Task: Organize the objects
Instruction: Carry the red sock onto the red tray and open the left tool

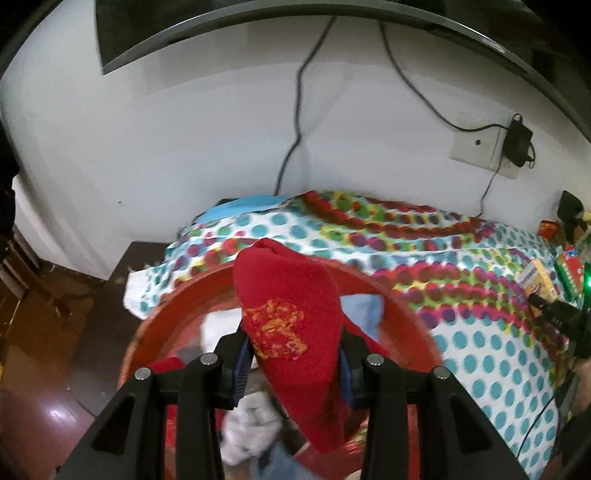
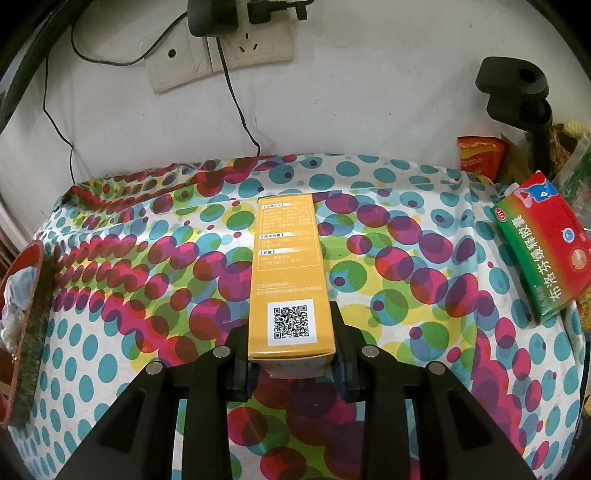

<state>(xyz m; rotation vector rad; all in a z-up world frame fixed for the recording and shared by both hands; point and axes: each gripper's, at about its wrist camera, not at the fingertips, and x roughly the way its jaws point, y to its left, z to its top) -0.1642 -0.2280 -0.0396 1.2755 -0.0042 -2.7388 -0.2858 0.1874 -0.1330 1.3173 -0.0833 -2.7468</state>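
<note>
Both tongs grip: left tongs [image 1: 293, 350] pinch a red sock [image 1: 291, 325]; right tongs [image 2: 291, 354] clamp a yellow box [image 2: 286, 277].

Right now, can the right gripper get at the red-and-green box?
Probably not as is: the right gripper is already shut on the yellow box. The cloth toward the red-and-green box looks clear, so it would need to release first.

Home interior: polka-dot cloth [image 2: 406, 295] over tabletop, red laundry basin [image 1: 406, 306] of clothes, wall sockets [image 2: 221, 55] with chargers, medicine boxes [image 2: 543, 243], wall-mounted screen [image 1: 221, 26].
</note>
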